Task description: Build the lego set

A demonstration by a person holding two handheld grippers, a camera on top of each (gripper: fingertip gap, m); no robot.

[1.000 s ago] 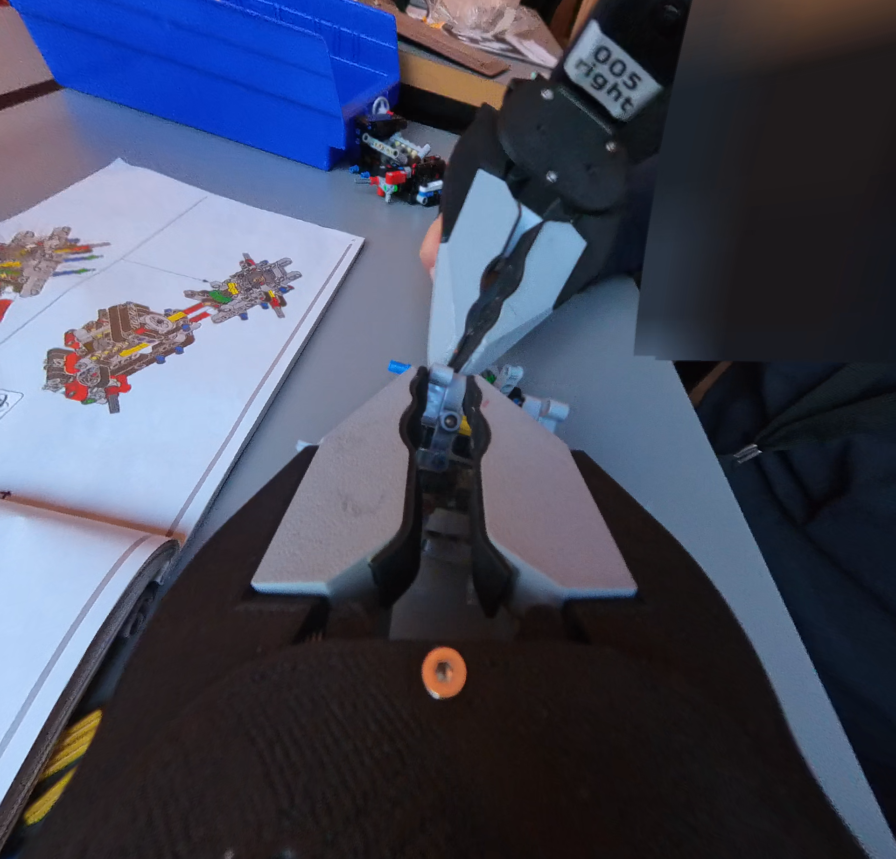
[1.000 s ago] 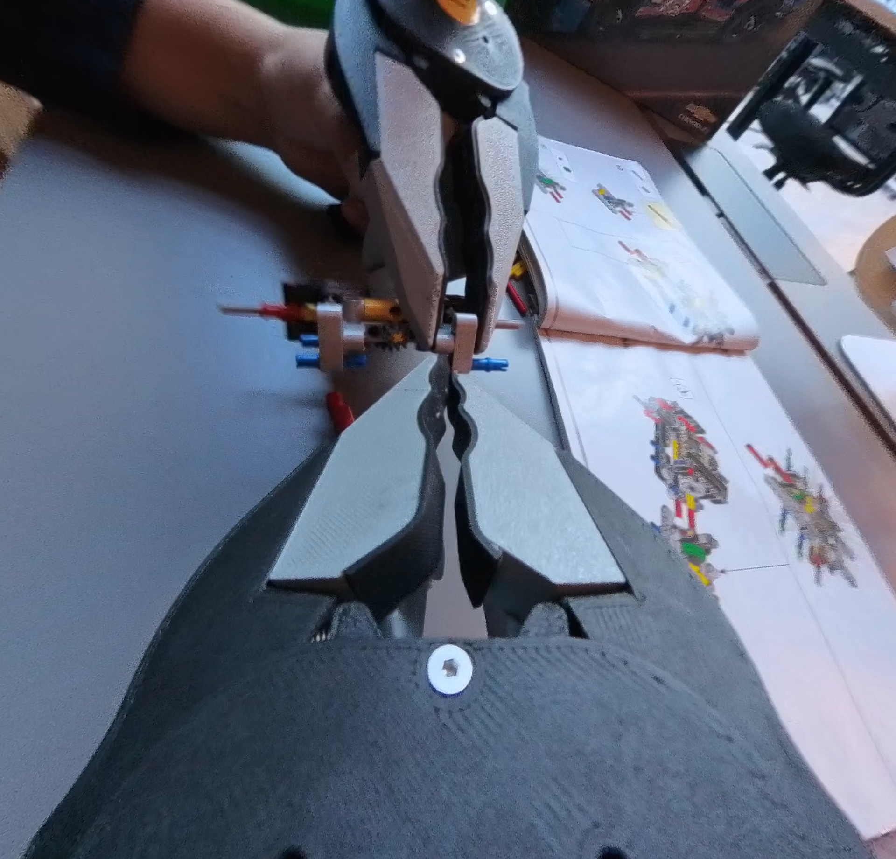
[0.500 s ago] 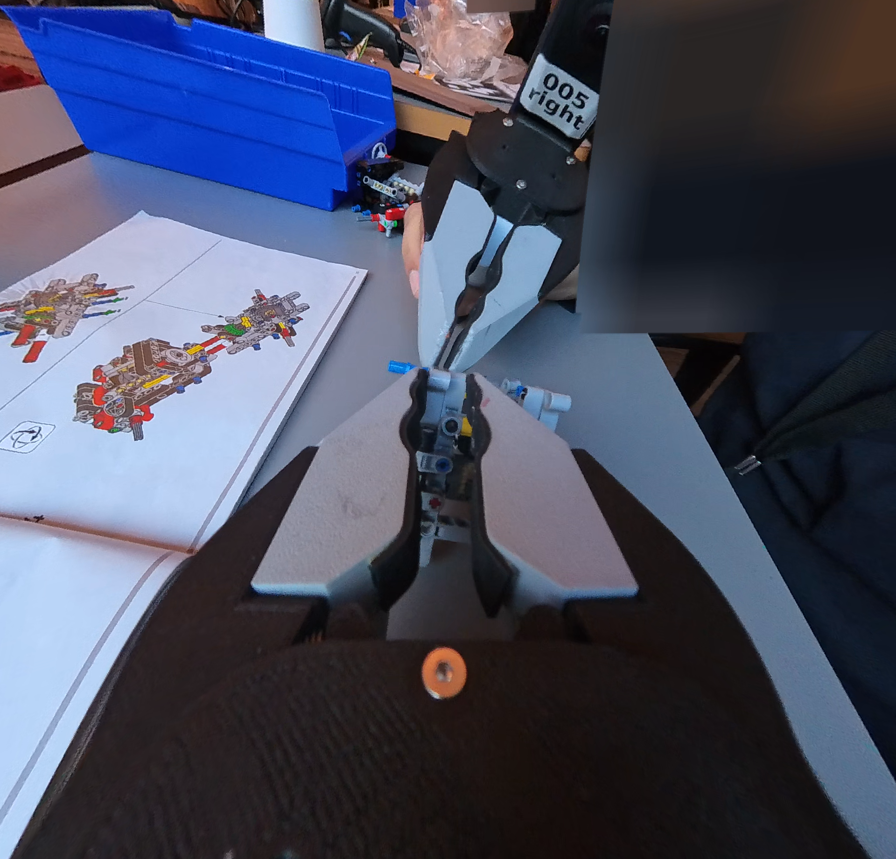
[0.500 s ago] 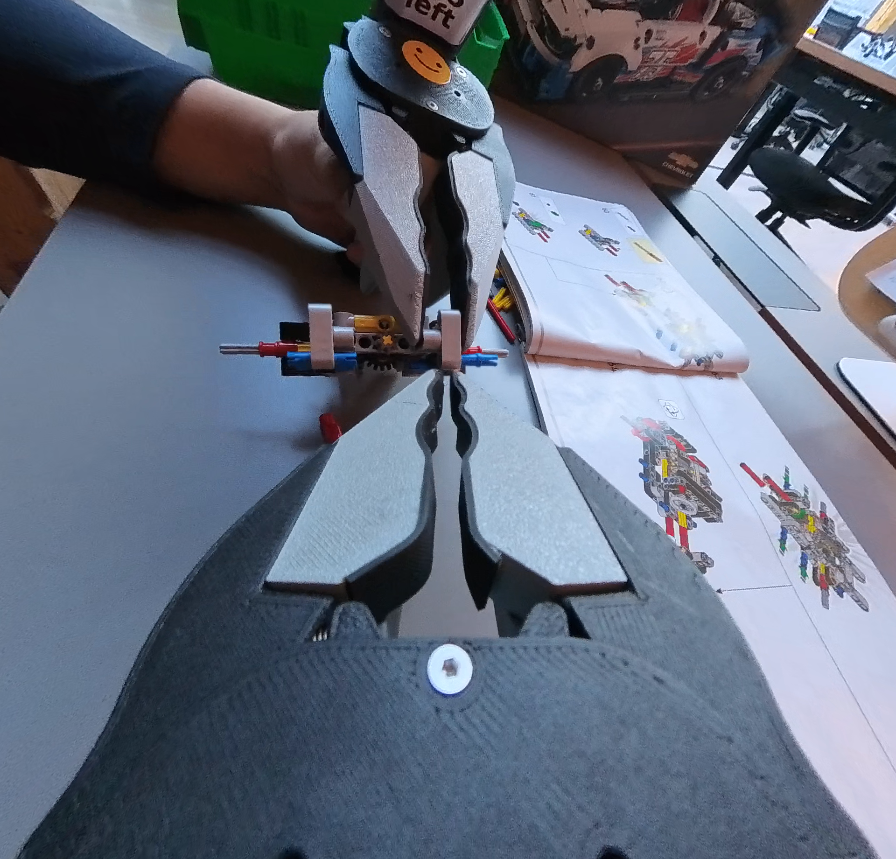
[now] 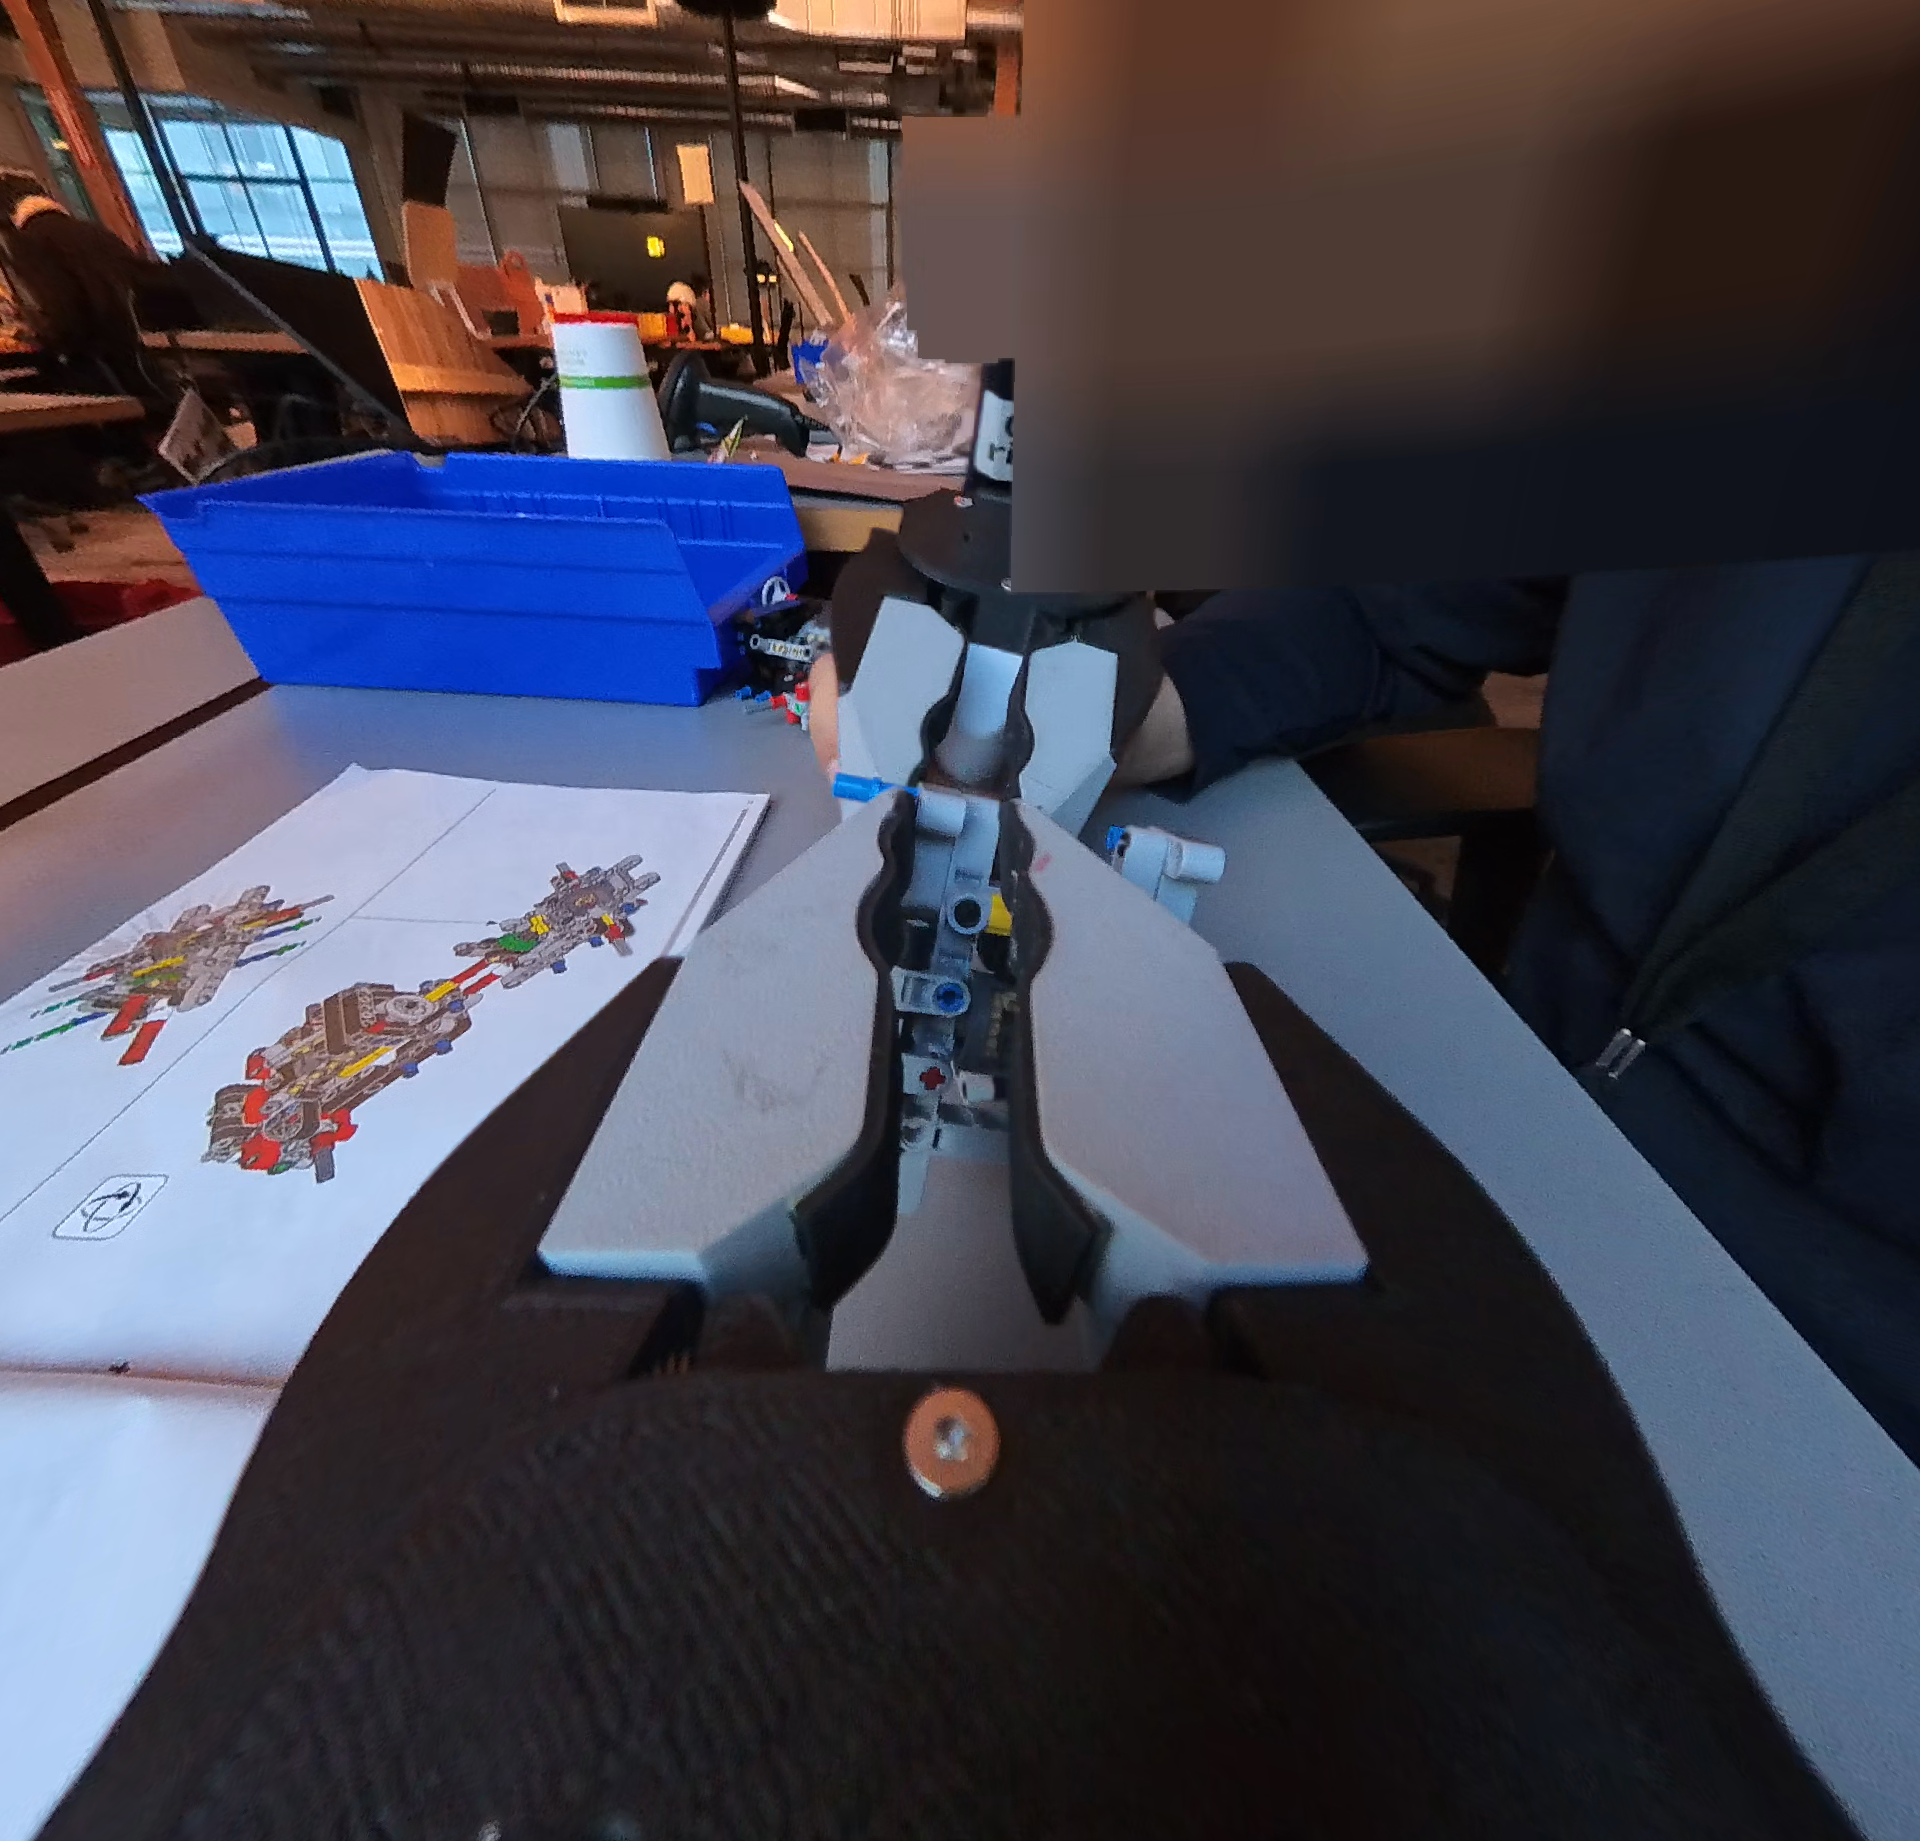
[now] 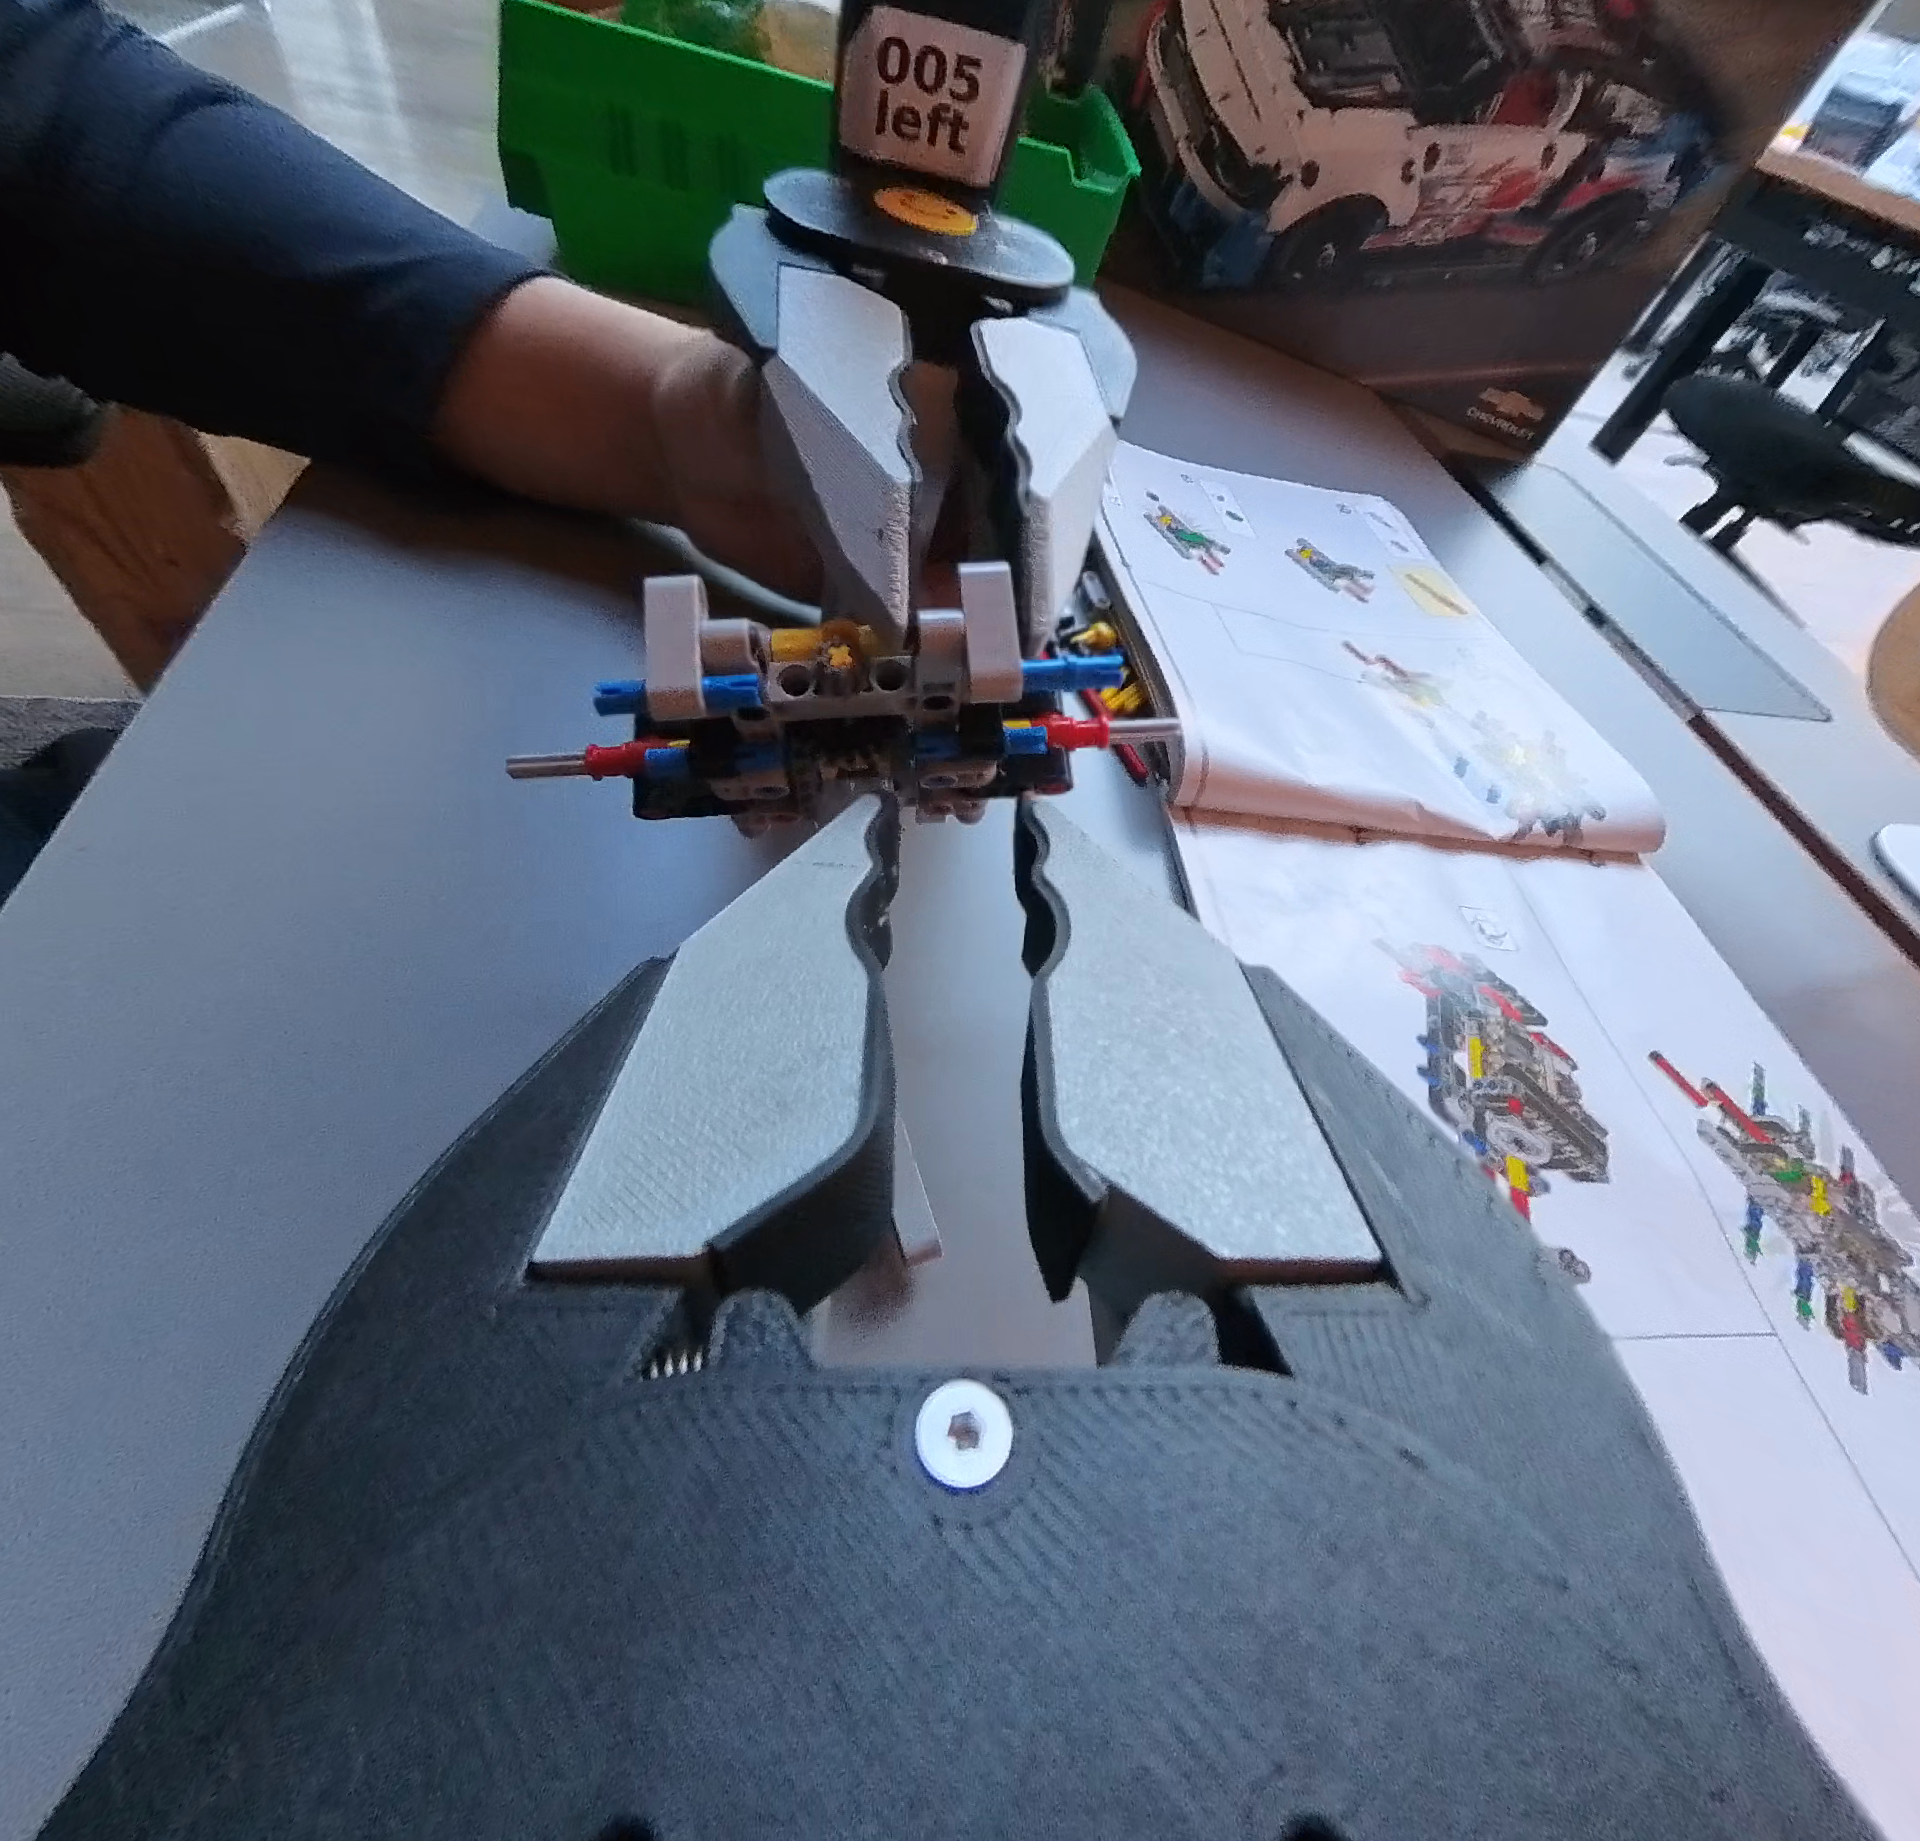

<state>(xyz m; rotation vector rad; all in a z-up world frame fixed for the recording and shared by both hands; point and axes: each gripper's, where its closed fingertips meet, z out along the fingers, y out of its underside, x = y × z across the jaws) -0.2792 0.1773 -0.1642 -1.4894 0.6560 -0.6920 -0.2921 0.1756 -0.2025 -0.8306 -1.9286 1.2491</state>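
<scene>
- Model [image 6: 831, 721] pinched in left gripper [image 5: 954, 835], grey pads on its middle.
- Right gripper [image 6: 951, 825] parted, empty, just below.
- Light, rigid, likely pops apart; best gripped at solid core, clear of pins [image 6: 1070, 667].

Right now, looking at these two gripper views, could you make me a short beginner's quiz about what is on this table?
1. True or false: the left gripper is clamped on the brick assembly.
2. Which bin stands behind the left gripper in the right wrist view? A) green bin B) yellow bin C) red bin
3. Fill in: the right gripper has its jaws ____, with nothing between them.

Key: 1 true; 2 A; 3 open. The instruction booklet lies open beside the assembly.
</scene>
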